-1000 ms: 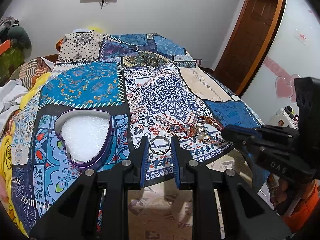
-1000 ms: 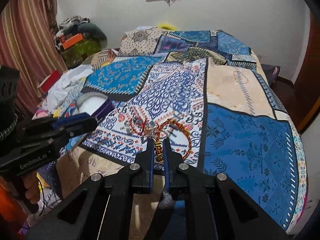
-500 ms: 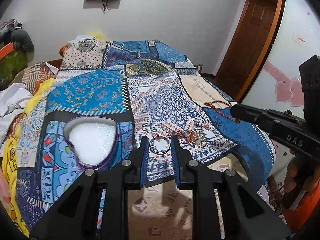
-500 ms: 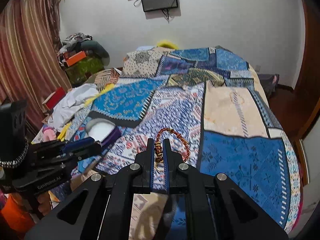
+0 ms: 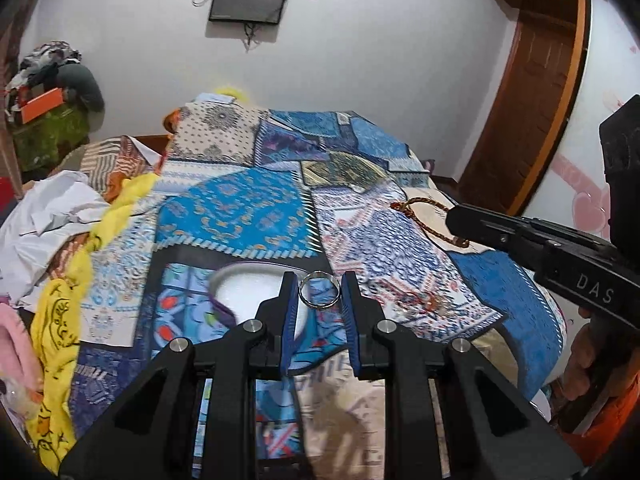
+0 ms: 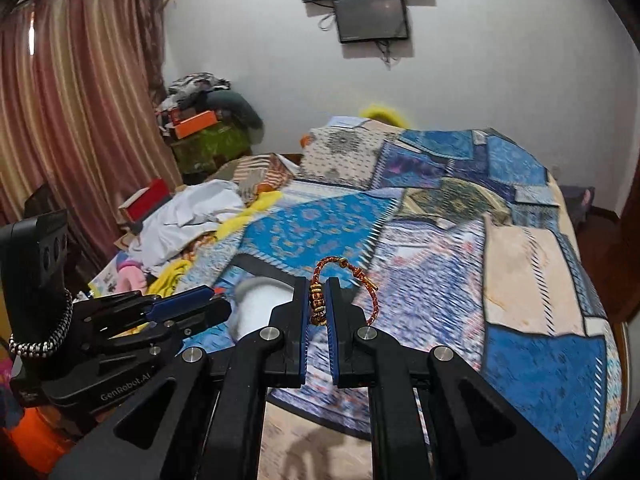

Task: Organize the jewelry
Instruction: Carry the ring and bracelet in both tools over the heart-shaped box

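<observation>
My left gripper [image 5: 320,280] is shut on a silver ring [image 5: 320,295] and holds it above the bed, just right of a purple heart-shaped box [image 5: 244,288] lined with white foam. My right gripper [image 6: 317,286] is shut on a red and gold beaded bracelet [image 6: 344,280] and holds it in the air; the bracelet also shows in the left wrist view [image 5: 424,220], hanging from the right gripper [image 5: 454,216]. More small jewelry [image 5: 416,302] lies on the patterned bedspread [image 5: 248,208]. The box shows blurred in the right wrist view [image 6: 260,304].
The bed's near edge lies just below both grippers. A pile of white, yellow and pink clothes [image 5: 60,232] lies on the bed's left side. A wooden door [image 5: 532,92] stands at the right and curtains [image 6: 72,120] hang at the left.
Both grippers have risen from the bedspread, each carrying its piece. The right gripper lifted the bracelet off the jewelry pile. The left gripper moved left, closer to the heart-shaped box.
</observation>
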